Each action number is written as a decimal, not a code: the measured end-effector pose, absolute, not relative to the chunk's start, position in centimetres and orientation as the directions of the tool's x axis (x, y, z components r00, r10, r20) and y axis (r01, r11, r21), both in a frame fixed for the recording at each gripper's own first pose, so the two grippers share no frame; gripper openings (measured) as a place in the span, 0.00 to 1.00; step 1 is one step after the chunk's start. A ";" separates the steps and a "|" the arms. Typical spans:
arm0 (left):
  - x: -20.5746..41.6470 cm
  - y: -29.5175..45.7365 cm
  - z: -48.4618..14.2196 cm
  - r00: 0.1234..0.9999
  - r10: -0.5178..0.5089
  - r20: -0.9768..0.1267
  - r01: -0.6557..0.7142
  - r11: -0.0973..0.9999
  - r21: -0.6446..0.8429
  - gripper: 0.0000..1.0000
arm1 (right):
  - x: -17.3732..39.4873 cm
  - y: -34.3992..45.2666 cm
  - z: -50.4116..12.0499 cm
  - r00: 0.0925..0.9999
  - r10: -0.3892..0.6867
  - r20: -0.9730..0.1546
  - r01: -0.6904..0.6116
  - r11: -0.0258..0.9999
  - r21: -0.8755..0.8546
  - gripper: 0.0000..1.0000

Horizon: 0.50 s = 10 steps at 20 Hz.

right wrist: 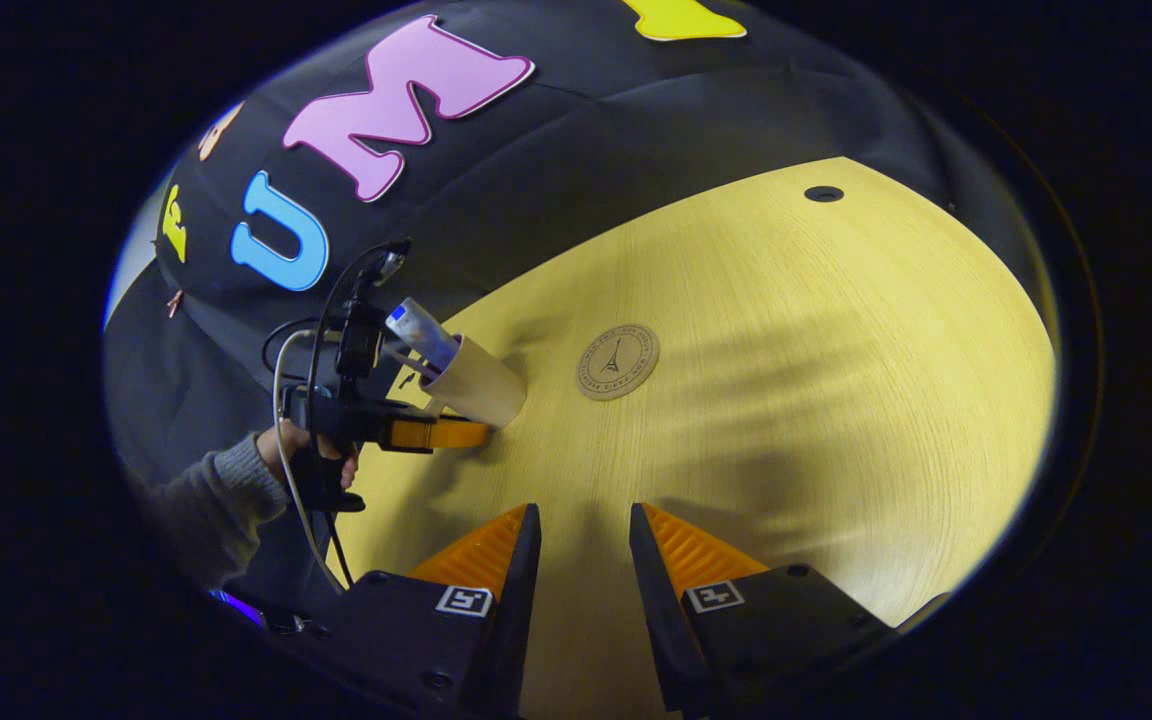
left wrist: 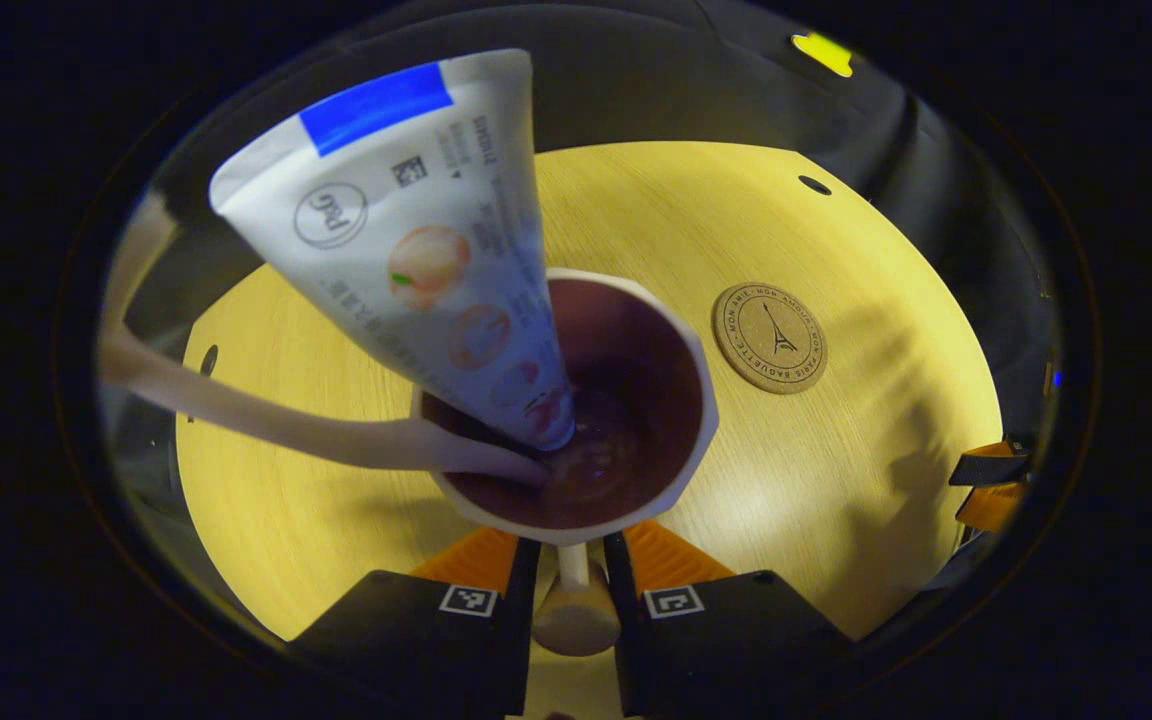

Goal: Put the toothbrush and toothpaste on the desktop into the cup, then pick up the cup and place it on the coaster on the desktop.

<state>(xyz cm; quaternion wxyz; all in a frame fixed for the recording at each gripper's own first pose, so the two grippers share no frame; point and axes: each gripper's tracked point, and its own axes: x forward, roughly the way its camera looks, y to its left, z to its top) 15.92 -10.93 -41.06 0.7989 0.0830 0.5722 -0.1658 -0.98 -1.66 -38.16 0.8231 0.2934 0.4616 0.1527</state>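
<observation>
My left claw (left wrist: 573, 560) pinches the handle of the cream cup with dark inside (left wrist: 636, 400); white toothpaste tube (left wrist: 426, 230) and pale toothbrush (left wrist: 266, 420) inside. Round cork coaster (left wrist: 770, 337) nearby on yellow wooden table (left wrist: 836, 480). Right claw (right wrist: 581, 550) parted, holding nothing.

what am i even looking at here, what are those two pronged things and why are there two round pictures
Nothing here is a robot arm. A person holds a pair of handheld tongs in each hand, and a small wide-angle camera rides on each pair, so you get two round pictures.

In the left gripper view, the left tongs at the bottom are closed on the handle of a cup. Inside the cup stand a toothpaste tube and a toothbrush.

The right gripper view looks from the other hand: the right tongs are open and hold nothing. Farther off you see the same cup, the other tongs and the person's hand.

On the wooden desktop lies a round coaster, beside the cup, with nothing on it yet.
</observation>
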 end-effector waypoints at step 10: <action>16.5 -10.9 -41.0 0.320 -0.165 -0.933 0.331 0.942 -0.053 0.32 | -2.4 0.0 -38.1 0.490 0.555 -0.672 0.008 0.768 0.640 0.55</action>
